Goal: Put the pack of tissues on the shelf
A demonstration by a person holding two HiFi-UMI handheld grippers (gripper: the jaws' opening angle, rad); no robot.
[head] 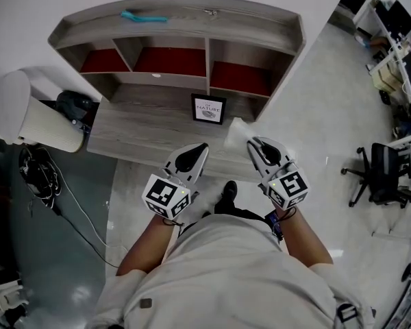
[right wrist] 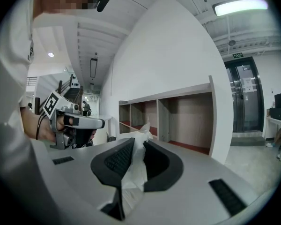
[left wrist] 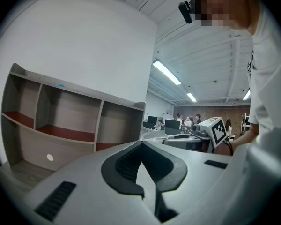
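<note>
Closest to the head camera is the person's white shirt [head: 219, 273], with both forearms reaching forward from it; beyond them the left gripper [head: 194, 155] and the right gripper [head: 257, 147] are held side by side above the grey floor [head: 315, 115], a dark shoe [head: 227, 195] showing between them. From above, the left gripper's jaws look like a dark wedge; only the left gripper view shows that the pads meet at the tips with nothing between them. The right gripper's jaws stand narrow, pinched on the pack of tissues [head: 236, 136]; the head view shows it as a pale shape jutting past the jaw tips over the front edge of the desk [head: 137, 132], while the right gripper view shows crinkled white wrap running down between the two pads. The pack is in the air, just right of a small framed sign [head: 209, 108] that stands on the desk, and apart from the shelf [head: 185, 29] behind it; the shelf's red-floored compartments are open, and only the head view shows a teal object [head: 143, 17] lying on its top board. Farther off, an office chair [head: 382, 175] stands to the right; the left gripper view alone catches people [left wrist: 187, 121] at distant desks.
</note>
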